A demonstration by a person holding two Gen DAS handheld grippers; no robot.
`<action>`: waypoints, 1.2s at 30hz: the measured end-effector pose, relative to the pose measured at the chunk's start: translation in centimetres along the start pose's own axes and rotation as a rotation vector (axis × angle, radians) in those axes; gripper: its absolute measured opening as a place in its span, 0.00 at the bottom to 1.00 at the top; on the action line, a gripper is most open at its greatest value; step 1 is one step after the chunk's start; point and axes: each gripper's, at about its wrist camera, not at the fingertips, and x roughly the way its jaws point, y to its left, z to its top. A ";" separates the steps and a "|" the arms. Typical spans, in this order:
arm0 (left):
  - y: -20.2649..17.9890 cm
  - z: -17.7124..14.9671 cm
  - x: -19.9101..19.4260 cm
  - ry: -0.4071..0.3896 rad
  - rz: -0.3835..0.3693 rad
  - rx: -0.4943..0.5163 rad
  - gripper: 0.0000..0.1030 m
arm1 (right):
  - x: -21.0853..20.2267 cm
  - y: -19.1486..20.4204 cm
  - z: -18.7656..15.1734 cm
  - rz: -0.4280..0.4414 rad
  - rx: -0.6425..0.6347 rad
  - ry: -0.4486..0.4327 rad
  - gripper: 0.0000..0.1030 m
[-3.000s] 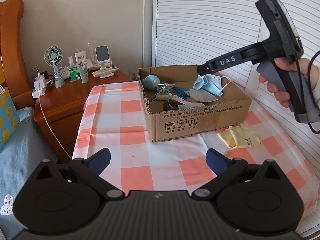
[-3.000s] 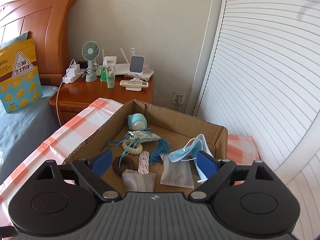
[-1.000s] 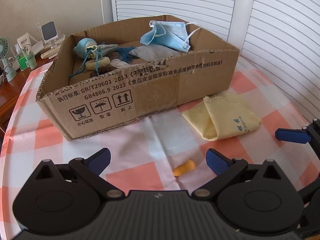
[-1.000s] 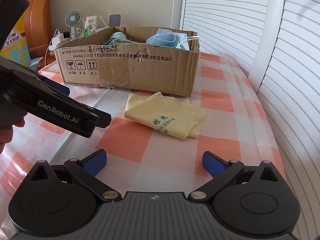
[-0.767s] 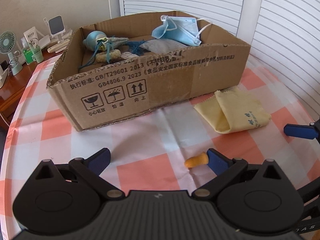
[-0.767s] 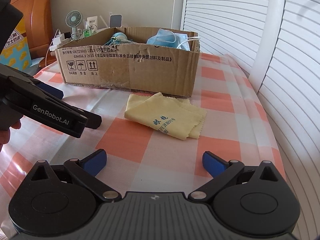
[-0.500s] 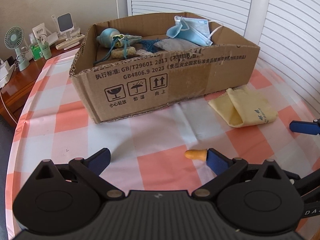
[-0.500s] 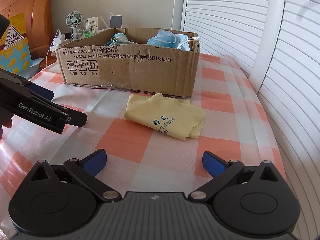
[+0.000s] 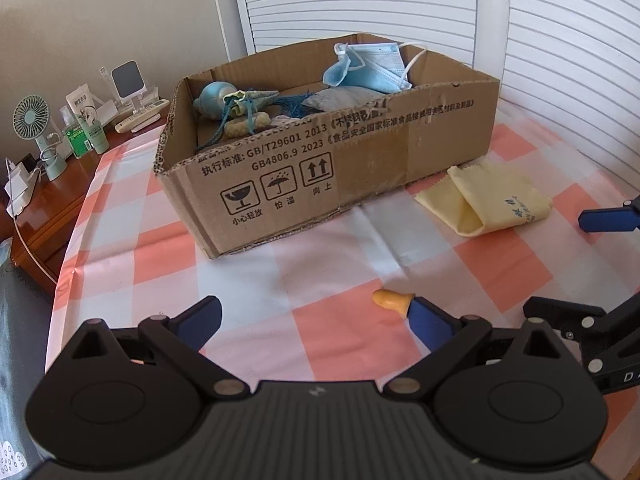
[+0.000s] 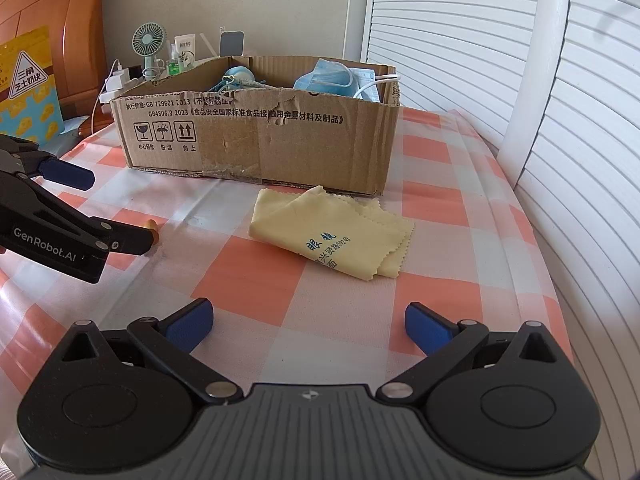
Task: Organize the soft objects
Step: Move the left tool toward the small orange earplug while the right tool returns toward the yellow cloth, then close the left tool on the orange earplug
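Note:
A small orange earplug (image 9: 391, 300) lies on the checked tablecloth, right at the tip of the right finger of my open left gripper (image 9: 316, 318). In the right wrist view only the earplug's end (image 10: 151, 224) shows behind that gripper (image 10: 116, 212). A folded yellow cloth (image 9: 486, 204) (image 10: 334, 236) with blue print lies in front of the cardboard box (image 9: 360, 164) (image 10: 260, 140). Inside the box sit a blue face mask (image 9: 368, 66), a grey pouch and other soft items. My right gripper (image 10: 308, 326) is open and empty, low over the table short of the cloth.
A wooden nightstand (image 9: 44, 216) at the left carries a small fan (image 9: 34, 128), tubes, a charger and cable. White louvred doors (image 10: 560, 80) stand close along the right edge of the table. A wooden headboard (image 10: 80, 32) and a yellow bag lie beyond.
My left gripper has swung left and closer to the table, so the earplug went from mid-gap to its right fingertip. The right gripper has stayed put near the cloth.

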 end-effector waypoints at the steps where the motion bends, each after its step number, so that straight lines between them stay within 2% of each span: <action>1: 0.1 0.0 0.0 -0.001 -0.006 -0.006 0.96 | 0.0 0.0 0.0 0.000 0.000 0.000 1.00; 4: 0.2 0.0 0.0 -0.009 -0.019 -0.011 0.95 | 0.0 0.0 0.0 -0.001 0.001 0.000 1.00; 6: 0.0 0.1 0.1 -0.013 -0.024 -0.008 0.89 | 0.0 0.0 0.0 -0.001 0.000 0.000 1.00; 7: 0.0 0.1 0.2 -0.013 -0.035 -0.008 0.81 | 0.0 0.0 0.0 -0.001 0.001 0.000 1.00; 8: 0.0 0.1 0.2 -0.013 -0.048 -0.007 0.77 | 0.0 0.0 0.0 -0.001 0.001 0.000 1.00; 16: 1.2 0.1 0.3 -0.012 -0.052 -0.033 0.73 | 0.0 0.0 0.0 -0.001 0.001 -0.001 1.00; 21: 0.4 0.1 0.1 -0.021 -0.080 -0.037 0.60 | 0.0 0.0 0.0 0.000 0.001 -0.001 1.00; 31: -0.7 0.3 -0.2 -0.036 -0.131 -0.024 0.23 | 0.0 0.0 0.0 0.000 0.001 -0.001 1.00; 36: -0.9 0.3 -0.2 -0.036 -0.125 -0.026 0.21 | 0.0 0.0 0.0 0.000 0.000 0.000 1.00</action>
